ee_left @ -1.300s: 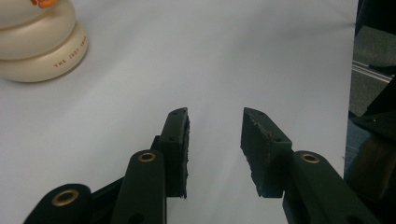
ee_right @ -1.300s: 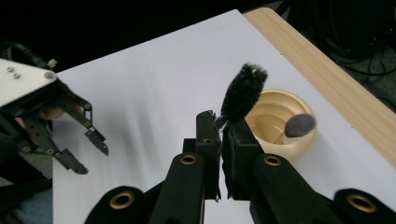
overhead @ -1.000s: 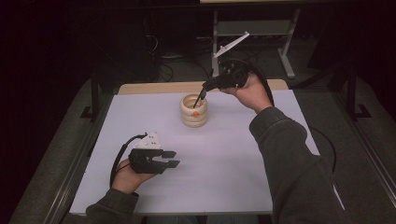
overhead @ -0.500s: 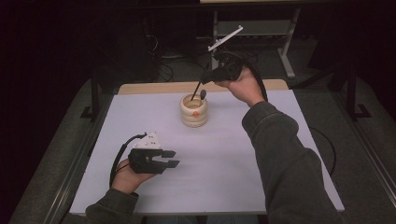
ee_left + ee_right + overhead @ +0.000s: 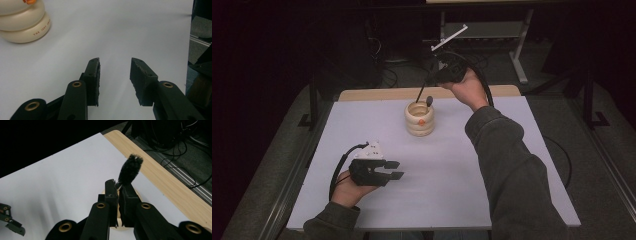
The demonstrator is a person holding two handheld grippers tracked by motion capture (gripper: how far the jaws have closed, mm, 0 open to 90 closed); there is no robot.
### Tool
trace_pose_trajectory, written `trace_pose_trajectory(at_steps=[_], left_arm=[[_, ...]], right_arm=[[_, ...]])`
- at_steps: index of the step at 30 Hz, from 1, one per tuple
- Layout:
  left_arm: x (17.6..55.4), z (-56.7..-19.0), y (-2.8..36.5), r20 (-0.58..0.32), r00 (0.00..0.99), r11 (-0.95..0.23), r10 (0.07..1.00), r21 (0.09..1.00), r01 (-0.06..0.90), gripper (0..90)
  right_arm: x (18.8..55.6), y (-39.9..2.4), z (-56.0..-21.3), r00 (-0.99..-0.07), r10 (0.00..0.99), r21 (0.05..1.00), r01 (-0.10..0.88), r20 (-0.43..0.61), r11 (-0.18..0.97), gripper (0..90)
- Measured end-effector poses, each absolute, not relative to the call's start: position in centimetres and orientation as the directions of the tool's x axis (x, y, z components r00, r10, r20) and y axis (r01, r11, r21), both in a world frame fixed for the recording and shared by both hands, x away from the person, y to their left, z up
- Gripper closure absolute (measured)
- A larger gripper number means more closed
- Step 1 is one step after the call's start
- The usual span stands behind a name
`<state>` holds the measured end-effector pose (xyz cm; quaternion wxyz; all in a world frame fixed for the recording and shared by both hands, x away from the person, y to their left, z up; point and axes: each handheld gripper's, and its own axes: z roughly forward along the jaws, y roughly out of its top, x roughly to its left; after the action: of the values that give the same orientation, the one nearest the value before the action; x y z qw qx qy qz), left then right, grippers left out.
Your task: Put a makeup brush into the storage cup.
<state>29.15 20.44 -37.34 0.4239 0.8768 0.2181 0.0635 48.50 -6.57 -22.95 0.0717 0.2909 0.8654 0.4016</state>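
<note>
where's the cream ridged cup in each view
High view: the cup stands upper centre on the white table.
Left gripper view: top left corner, cut off by the edge, ahead of the open jaws.
Right gripper view: mostly hidden behind the jaws; a cream sliver shows.
Shared landmark: the white table.

White table (image 5: 492, 200) with wooden far edge (image 5: 160, 177); cables (image 5: 175, 142) on floor beyond.
</note>
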Motion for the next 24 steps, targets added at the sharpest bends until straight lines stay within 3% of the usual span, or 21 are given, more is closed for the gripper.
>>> trace_pose_trajectory(at_steps=[24], left_arm=[[29.2,-37.2,20.9,-0.07,0.891,-0.535,0.449,0.777,0.331,58.0]], right_arm=[[50.2,-4.7,-25.2,-0.784,0.61,0.697,0.498,0.109,0.515,84.8]])
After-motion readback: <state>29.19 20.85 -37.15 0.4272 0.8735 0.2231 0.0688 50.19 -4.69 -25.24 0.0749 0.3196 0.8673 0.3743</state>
